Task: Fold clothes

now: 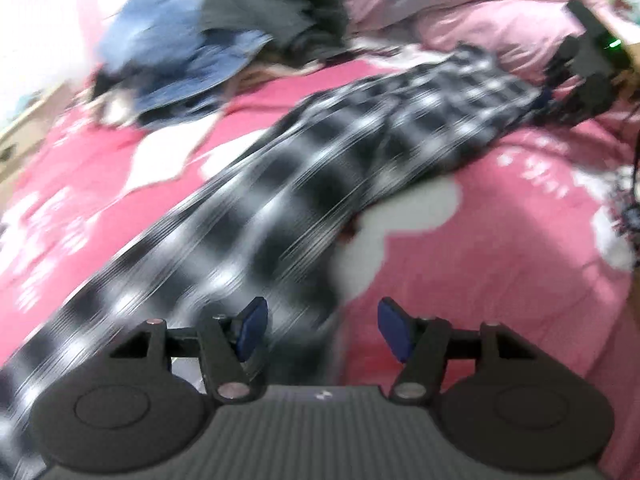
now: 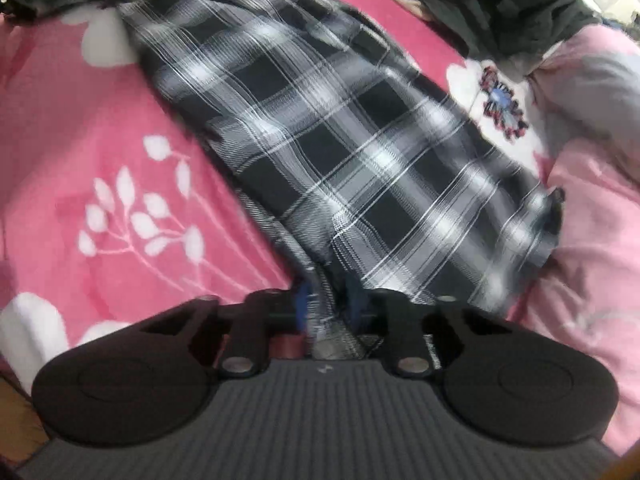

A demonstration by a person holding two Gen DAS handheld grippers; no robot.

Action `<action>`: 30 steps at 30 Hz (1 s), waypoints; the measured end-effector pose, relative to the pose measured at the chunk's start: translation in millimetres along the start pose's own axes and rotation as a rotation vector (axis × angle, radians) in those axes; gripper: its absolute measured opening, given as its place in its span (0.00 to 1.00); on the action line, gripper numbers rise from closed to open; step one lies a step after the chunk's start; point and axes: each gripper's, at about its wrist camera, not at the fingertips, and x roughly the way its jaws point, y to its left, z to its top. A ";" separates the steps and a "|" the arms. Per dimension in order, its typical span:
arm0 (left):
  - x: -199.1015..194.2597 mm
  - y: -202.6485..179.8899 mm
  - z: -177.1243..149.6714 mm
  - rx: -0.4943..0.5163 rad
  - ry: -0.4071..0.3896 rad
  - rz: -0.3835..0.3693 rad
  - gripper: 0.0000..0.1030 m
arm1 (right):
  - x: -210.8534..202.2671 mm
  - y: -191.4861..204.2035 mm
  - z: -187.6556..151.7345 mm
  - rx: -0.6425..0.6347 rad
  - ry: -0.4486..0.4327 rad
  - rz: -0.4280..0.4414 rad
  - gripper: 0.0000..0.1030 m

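Note:
A black-and-white plaid garment (image 1: 328, 168) lies stretched in a long diagonal band across the pink bedspread (image 1: 500, 240). My left gripper (image 1: 324, 328) hovers over its near end, open, its blue pads (image 1: 252, 326) wide apart and pressing on nothing. In the left wrist view, my right gripper (image 1: 550, 96) sits at the garment's far end. In the right wrist view, the right gripper (image 2: 328, 304) is shut on a bunched edge of the plaid garment (image 2: 340, 140), and fabric runs up from between its pads.
A blue denim piece (image 1: 172, 64) and dark grey clothes (image 1: 280, 12) are heaped at the far side of the bed. A pale pink quilt (image 2: 592, 168) lies beside the plaid. A strip of wooden floor (image 2: 12, 420) shows past the bed's edge.

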 end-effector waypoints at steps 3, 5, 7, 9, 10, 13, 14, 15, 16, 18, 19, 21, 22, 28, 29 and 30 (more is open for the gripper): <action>-2.5 4.9 -16.6 -0.005 0.050 0.054 0.62 | -7.1 -4.6 3.2 0.026 -0.003 -0.004 0.14; 1.5 2.1 -22.6 0.019 0.062 0.088 0.63 | -0.1 -3.3 4.9 -0.005 0.005 -0.019 0.16; 5.6 -1.1 -26.9 0.051 0.061 0.121 0.63 | 0.7 -5.9 7.2 0.021 -0.006 -0.004 0.16; 8.4 -2.2 -31.3 0.075 0.050 0.143 0.64 | -2.6 -11.8 8.3 0.077 -0.035 0.016 0.16; 8.7 -0.1 -32.5 0.069 0.044 0.149 0.64 | -6.5 -16.3 8.2 0.120 -0.059 0.029 0.16; 9.0 10.6 -33.3 0.021 0.029 0.165 0.63 | -6.4 -24.4 4.1 0.173 -0.076 0.000 0.16; 9.2 14.6 -32.8 0.001 0.027 0.171 0.63 | -3.4 -23.3 3.3 0.158 -0.075 -0.020 0.16; 9.3 18.7 -32.2 -0.018 0.025 0.177 0.63 | -0.9 -21.6 3.1 0.136 -0.074 -0.044 0.16; 9.5 21.9 -32.1 -0.028 0.024 0.179 0.63 | 1.6 -19.9 2.9 0.115 -0.074 -0.067 0.16; 10.1 26.4 -33.0 -0.041 0.026 0.177 0.63 | 5.1 -13.1 3.5 0.062 -0.073 -0.090 0.19; 10.6 27.7 -33.9 -0.045 0.028 0.173 0.64 | 7.2 -8.2 3.4 0.030 -0.066 -0.096 0.20; 11.3 27.0 -36.5 -0.042 0.031 0.167 0.64 | 11.5 1.1 1.8 -0.027 -0.045 -0.086 0.24; 11.7 25.5 -38.1 -0.032 0.036 0.164 0.64 | 13.8 6.7 1.0 -0.067 -0.044 -0.114 0.27; 11.8 29.5 -39.4 -0.048 0.037 0.151 0.59 | 26.3 8.5 8.7 -0.147 -0.070 -0.215 0.36; 10.1 31.0 -38.8 -0.050 0.035 0.146 0.49 | 23.9 3.2 12.4 -0.122 -0.076 -0.216 0.04; 8.4 32.5 -38.2 -0.052 0.034 0.140 0.37 | 17.5 -0.1 16.1 -0.113 -0.091 -0.239 0.04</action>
